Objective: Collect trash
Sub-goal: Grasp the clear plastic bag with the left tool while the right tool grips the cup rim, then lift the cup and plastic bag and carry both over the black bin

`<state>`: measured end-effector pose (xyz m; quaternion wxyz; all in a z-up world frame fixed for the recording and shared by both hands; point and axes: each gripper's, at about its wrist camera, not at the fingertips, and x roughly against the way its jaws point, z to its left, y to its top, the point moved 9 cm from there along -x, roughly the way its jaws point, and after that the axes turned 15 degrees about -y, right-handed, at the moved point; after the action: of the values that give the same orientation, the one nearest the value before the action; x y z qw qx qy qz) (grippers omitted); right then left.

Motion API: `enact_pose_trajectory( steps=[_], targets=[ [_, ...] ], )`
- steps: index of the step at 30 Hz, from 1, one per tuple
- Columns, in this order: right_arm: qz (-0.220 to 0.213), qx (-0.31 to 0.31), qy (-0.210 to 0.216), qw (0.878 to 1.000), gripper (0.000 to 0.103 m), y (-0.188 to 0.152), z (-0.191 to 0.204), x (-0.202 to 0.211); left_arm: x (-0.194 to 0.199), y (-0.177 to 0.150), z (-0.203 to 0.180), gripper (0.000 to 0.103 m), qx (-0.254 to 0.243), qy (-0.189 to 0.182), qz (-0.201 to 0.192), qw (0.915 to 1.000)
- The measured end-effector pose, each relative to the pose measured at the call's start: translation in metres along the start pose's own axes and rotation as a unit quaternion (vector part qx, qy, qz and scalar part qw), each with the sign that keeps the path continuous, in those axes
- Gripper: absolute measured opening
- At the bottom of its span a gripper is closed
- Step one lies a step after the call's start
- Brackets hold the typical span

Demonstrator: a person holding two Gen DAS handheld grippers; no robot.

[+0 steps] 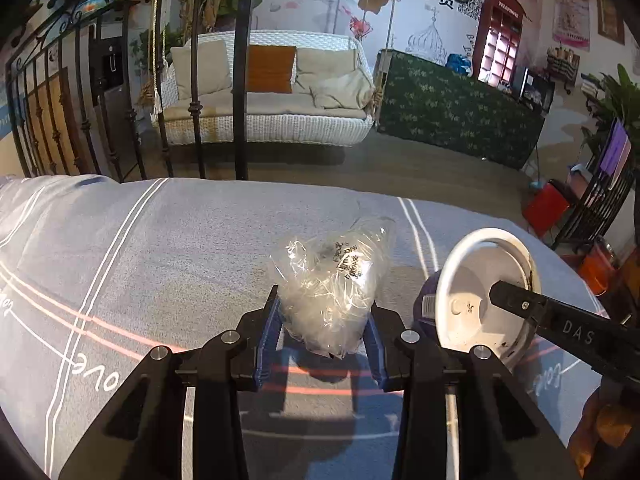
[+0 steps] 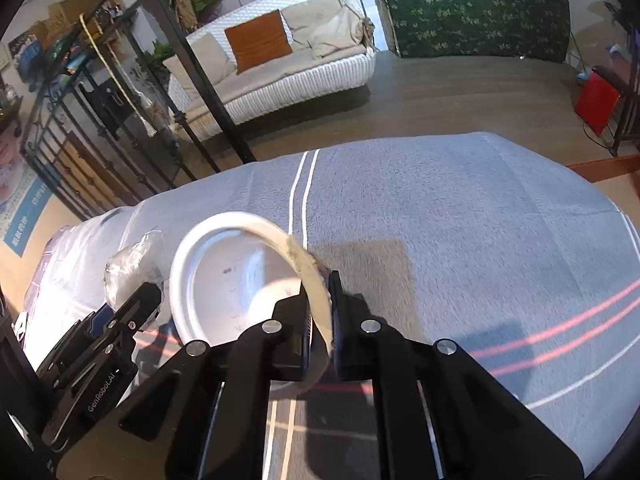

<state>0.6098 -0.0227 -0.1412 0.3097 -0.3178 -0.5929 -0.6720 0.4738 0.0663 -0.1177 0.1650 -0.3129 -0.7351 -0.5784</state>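
**Bag and bowl both gripped above the striped cloth**

Nearest the left wrist lens: black linkage arms and two blue finger pads of the left gripper, closed partway onto a crumpled clear plastic bag. Bag bunched between the pads, bulging up and forward beyond them, black print visible on its upper right side. Whether raised or resting on the cloth, hard to tell; shadow directly beneath it.

Just to the right of the bag: a white paper bowl, tipped on its side, open mouth facing the camera, dark smears on the inner wall. One black finger of the right gripper reaching inside across the rim.

From the right wrist view: right gripper pinched nearly closed on the bowl wall, one finger inside, one outside, rim edge standing between them. Left gripper at lower left, bag showing above its tip, close beside the bowl.

Underneath everything: a grey-blue tablecloth with white double stripes and pink lines, cursive lettering near the lower edge.

Beyond the table: white wicker swing sofa with beige cushions and one orange cushion, black iron railing at left, green patterned counter, red phone-booth cabinet against the far wall.
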Motion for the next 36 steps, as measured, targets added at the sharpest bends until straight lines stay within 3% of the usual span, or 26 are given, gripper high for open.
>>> enact_pose_trajectory(
  steps=[5,17,24,31,36],
  targets=[
    [-0.029,0.007,0.008,1.0,0.009,-0.011,-0.009,0.036,0.02,-0.01,-0.013,0.037,0.017,-0.017,-0.013,0.9996],
    [-0.089,0.036,0.003,0.995,0.009,-0.076,-0.051,0.136,0.077,-0.063,-0.064,0.037,-0.014,-0.044,-0.012,0.9988],
    [-0.12,0.034,-0.016,0.992,0.009,-0.112,-0.083,0.185,0.104,-0.075,-0.077,0.037,-0.022,-0.06,-0.019,0.9978],
    [-0.129,-0.004,-0.038,0.991,0.009,-0.154,-0.134,0.219,0.12,-0.094,-0.116,0.037,-0.052,-0.092,-0.023,0.9941],
    [-0.122,-0.045,-0.066,0.989,0.009,-0.186,-0.184,0.236,0.123,-0.114,-0.163,0.037,-0.085,-0.135,-0.015,0.9871]
  ],
)
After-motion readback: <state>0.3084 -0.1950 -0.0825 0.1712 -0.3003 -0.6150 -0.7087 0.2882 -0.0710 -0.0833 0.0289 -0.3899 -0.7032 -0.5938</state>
